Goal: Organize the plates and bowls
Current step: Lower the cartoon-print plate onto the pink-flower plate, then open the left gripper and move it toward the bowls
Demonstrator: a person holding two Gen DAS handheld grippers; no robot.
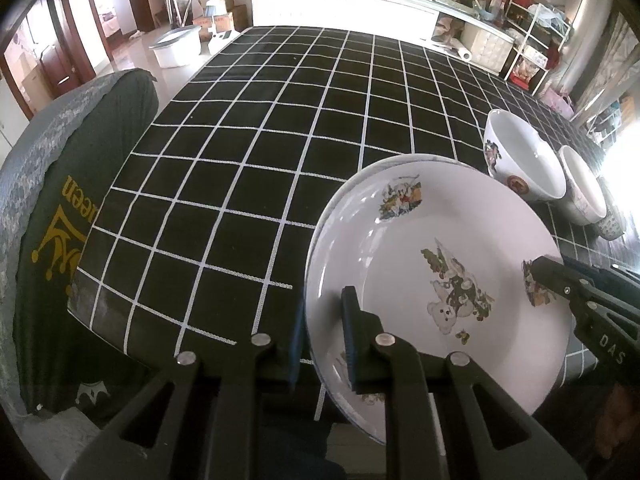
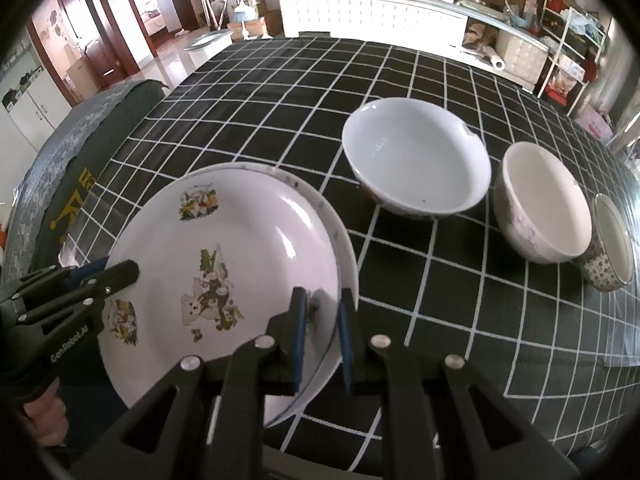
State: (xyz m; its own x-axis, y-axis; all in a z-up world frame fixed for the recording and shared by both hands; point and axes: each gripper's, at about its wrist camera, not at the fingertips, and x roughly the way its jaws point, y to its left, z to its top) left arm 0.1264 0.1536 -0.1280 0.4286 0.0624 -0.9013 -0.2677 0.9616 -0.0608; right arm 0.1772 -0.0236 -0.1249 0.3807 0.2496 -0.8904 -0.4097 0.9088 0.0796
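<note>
A white plate with teddy-bear prints (image 1: 420, 240) (image 2: 240, 232) lies on top of a second white plate whose rim (image 1: 400, 159) (image 2: 344, 248) shows beneath it, at the table's near edge. My left gripper (image 1: 324, 344) straddles the left rim of the plates, jaws a plate's thickness apart or a bit more. My right gripper (image 2: 323, 340) straddles their right rim the same way. Each gripper shows in the other's view (image 1: 560, 280) (image 2: 100, 276). Three bowls stand to the right: a large white bowl (image 2: 416, 156) (image 1: 520, 152), a cream bowl (image 2: 544, 208) (image 1: 582, 188) and a small patterned bowl (image 2: 612, 240).
The table carries a black cloth with a white grid (image 1: 280, 120) (image 2: 280, 92). A chair back draped in dark fabric (image 1: 72, 184) stands at the table's left. A white cabinet (image 1: 344, 8) and shelves lie beyond the far edge.
</note>
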